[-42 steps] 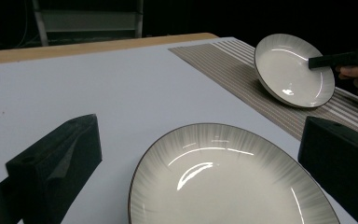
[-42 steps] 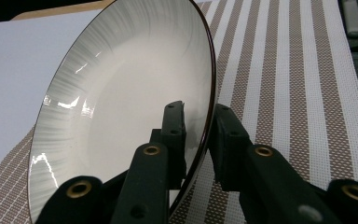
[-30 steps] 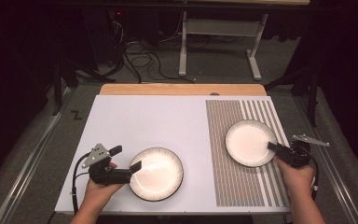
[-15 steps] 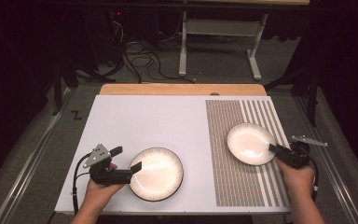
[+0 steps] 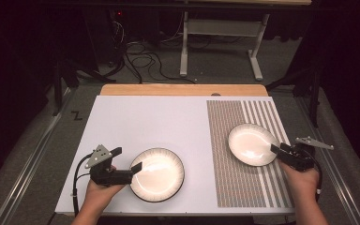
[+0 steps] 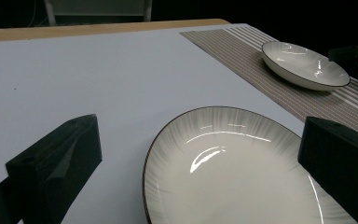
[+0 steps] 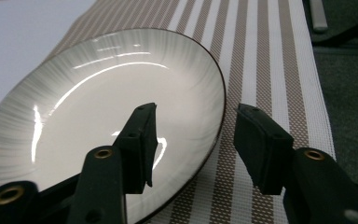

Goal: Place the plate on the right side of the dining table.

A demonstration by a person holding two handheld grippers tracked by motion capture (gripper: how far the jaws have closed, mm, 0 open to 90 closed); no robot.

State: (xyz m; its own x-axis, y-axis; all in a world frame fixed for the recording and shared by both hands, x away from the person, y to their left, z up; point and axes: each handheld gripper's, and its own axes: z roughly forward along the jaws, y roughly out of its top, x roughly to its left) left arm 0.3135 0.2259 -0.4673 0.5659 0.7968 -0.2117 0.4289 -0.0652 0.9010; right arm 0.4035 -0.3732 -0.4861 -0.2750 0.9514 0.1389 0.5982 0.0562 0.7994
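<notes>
A white table (image 5: 140, 122) fills the middle of the high view, with a wooden strip (image 5: 183, 89) along its far edge and a brown-and-white striped mat (image 5: 253, 187) laid over its right part. Around it lies grey carpet; a black Z-shaped mark (image 5: 77, 115) sits on the floor at the far left corner. Beyond, the room is dark, with cables (image 5: 143, 61) on the floor and a grey metal frame (image 5: 215, 33). No brand or readable writing shows.

At the near left, the left gripper (image 5: 126, 160) lies low beside the near plate (image 5: 157, 174), its jaws open and straddling that plate's left rim without pressing on it. This plate rests on the bare white surface.

On the right, the far plate (image 5: 251, 144) sits on the mat. The right gripper (image 5: 277, 150) is at its right rim; its jaws have just been opening and now stand apart, one over the plate, one outside, the rim between them untouched.

The left gripper view shows fine grey streaks and a dark edge line on the near plate (image 6: 233, 172), and the far plate (image 6: 305, 65) as a shallow bowl shape. The right gripper view shows the mat's (image 7: 261, 60) woven texture.
</notes>
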